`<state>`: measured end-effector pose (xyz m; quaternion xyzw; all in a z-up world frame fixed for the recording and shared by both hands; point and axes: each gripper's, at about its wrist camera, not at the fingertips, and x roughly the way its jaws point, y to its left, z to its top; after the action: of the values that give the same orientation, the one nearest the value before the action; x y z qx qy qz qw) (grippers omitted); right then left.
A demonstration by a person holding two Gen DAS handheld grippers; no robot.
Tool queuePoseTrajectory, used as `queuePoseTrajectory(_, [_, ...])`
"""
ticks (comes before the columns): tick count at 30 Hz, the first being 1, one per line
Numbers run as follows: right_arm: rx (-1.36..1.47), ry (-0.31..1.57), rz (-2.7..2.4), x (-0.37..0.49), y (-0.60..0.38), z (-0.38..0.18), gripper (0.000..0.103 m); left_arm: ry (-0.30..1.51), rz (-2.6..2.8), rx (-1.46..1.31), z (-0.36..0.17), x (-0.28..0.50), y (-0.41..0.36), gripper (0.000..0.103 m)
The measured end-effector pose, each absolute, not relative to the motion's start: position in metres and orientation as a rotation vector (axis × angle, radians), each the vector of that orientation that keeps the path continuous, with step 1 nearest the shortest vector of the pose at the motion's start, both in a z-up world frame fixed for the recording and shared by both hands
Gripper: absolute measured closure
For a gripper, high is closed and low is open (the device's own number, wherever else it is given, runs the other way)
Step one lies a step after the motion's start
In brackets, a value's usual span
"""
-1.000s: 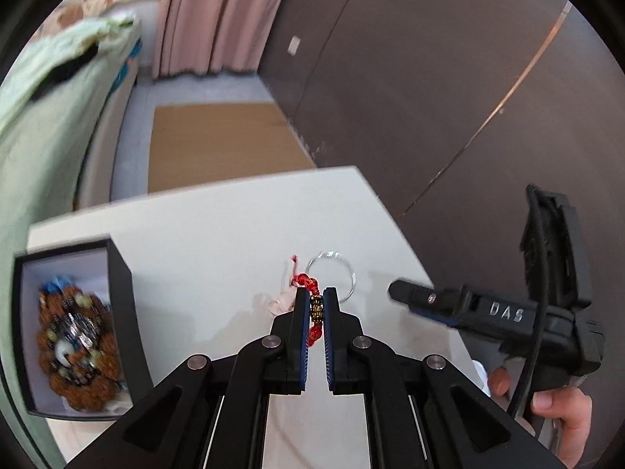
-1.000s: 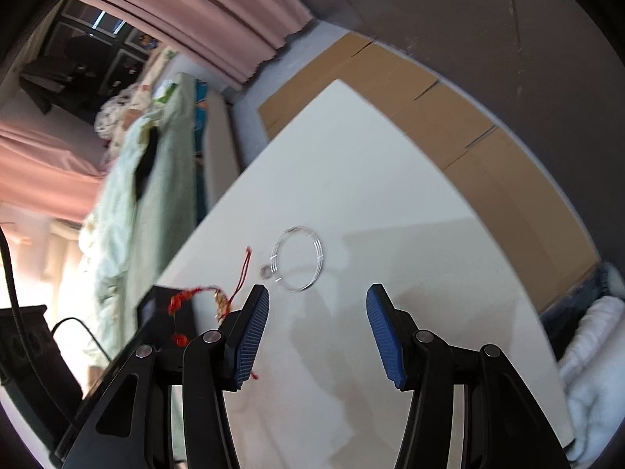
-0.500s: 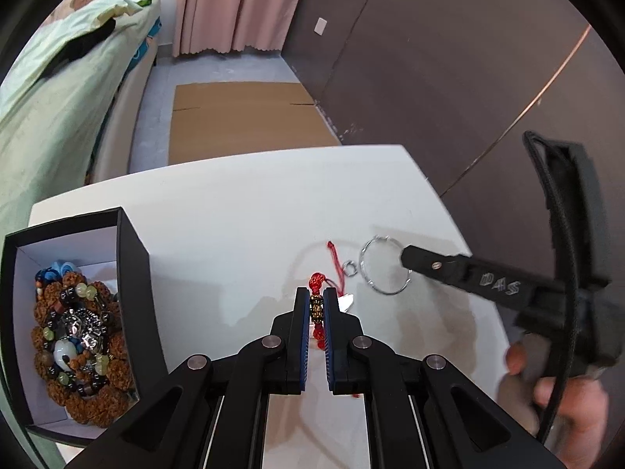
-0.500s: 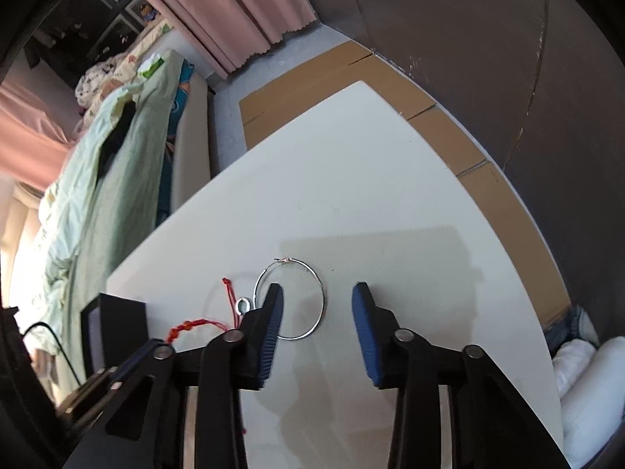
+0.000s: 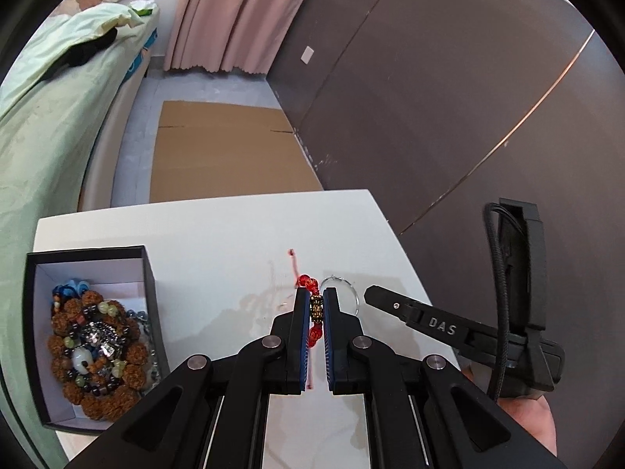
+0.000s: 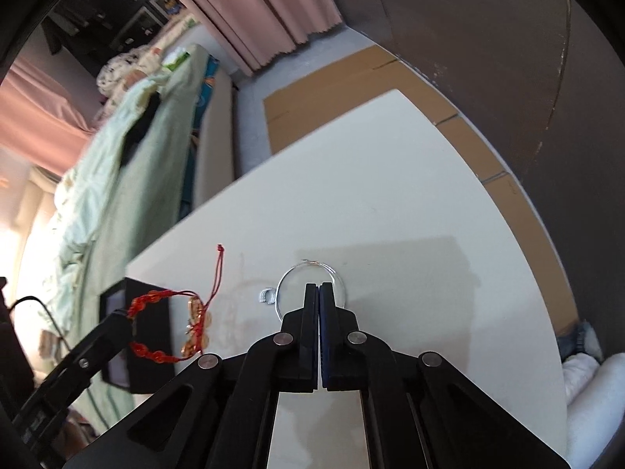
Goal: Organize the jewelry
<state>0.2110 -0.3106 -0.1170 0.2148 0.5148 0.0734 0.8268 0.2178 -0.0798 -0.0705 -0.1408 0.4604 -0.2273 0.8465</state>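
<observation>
My left gripper [image 5: 315, 298] is shut on a red bead bracelet [image 5: 315, 308] with a gold charm, held above the white table [image 5: 218, 242]. The bracelet also shows in the right wrist view [image 6: 172, 326], hanging from the left gripper's fingers. My right gripper [image 6: 318, 288] is shut on a thin silver hoop [image 6: 308, 277] that lies on the table; the hoop also shows in the left wrist view [image 5: 343, 289]. A small silver ring [image 6: 266, 296] lies just left of the hoop. A black jewelry box [image 5: 88, 332] holding several bead bracelets stands at the table's left.
The table's right and far edges drop to a floor with flattened cardboard [image 5: 222, 148]. A bed with a green cover [image 5: 43, 125] runs along the left. A dark wall [image 5: 449, 97] stands to the right. White cloth [image 6: 590, 387] lies on the floor at the right.
My right gripper has closed its jaws onto the silver hoop. My left gripper has lifted the red bracelet higher and tilted up, with the box coming more into view.
</observation>
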Motion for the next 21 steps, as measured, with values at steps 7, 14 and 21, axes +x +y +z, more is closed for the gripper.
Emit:
queuePoseTrajectory(7, [0.414,1.057,0.151,0.2,-0.299,-0.105,0.101,0.946,-0.472,-0.295,-0.06,0.205,-0.067,0.097])
queuePoseTrajectory(14, [0.368,1.107,0.108,0.209,-0.298,-0.113,0.079,0.924,-0.454,-0.308,-0.053,0.191,-0.05,0.097])
queuePoseTrajectory(21, [0.328,1.071,0.136,0.208,-0.293,-0.108,0.031,0.893,-0.439,-0.332,-0.042,0.188,-0.036,0.097])
